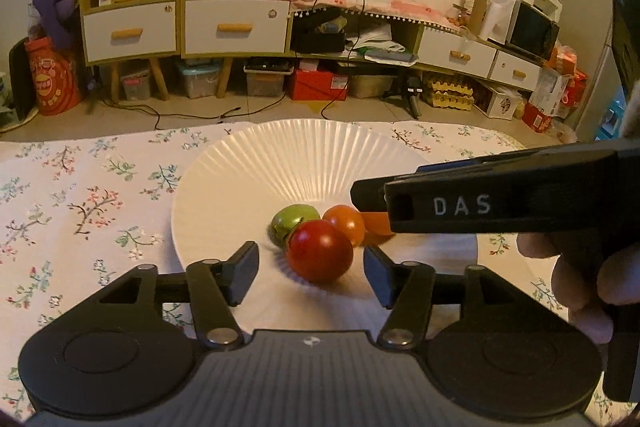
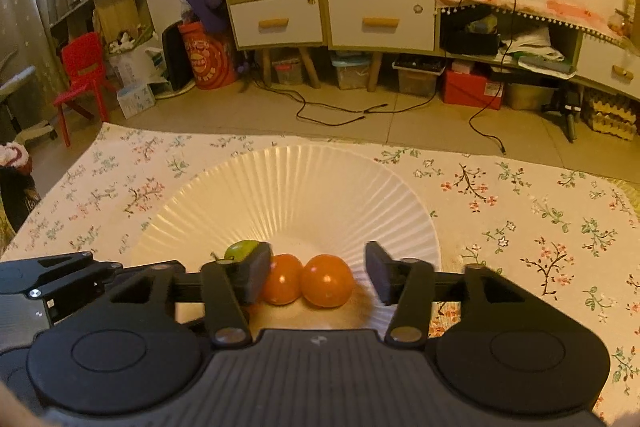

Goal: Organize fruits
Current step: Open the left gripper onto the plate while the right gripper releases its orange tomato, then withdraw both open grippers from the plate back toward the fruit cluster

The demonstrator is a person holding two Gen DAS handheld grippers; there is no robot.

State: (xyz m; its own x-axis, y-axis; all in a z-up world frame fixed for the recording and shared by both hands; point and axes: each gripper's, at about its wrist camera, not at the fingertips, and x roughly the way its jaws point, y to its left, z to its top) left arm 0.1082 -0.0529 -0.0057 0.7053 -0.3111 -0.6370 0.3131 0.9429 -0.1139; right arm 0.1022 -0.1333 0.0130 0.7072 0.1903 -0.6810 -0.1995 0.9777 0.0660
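A white ribbed plate (image 1: 248,179) (image 2: 288,187) holds a small heap of fruit in its middle. In the left wrist view a red tomato (image 1: 320,251) lies nearest, between the spread fingers of my left gripper (image 1: 311,271), and neither pad touches it. Behind it sit a green fruit (image 1: 290,221) and an orange tomato (image 1: 346,223). My right gripper (image 2: 317,277) reaches in from the right, open. Two orange tomatoes (image 2: 282,285) (image 2: 328,281) lie between its fingers, with a gap at the right pad. The green fruit (image 2: 240,250) peeks over its left finger.
A floral tablecloth (image 1: 80,195) covers the table around the plate. The table's far edge (image 2: 280,137) drops to a tiled floor with cables. Cabinets (image 1: 232,31) and storage boxes line the far wall. A hand (image 1: 580,287) holds the right gripper's body.
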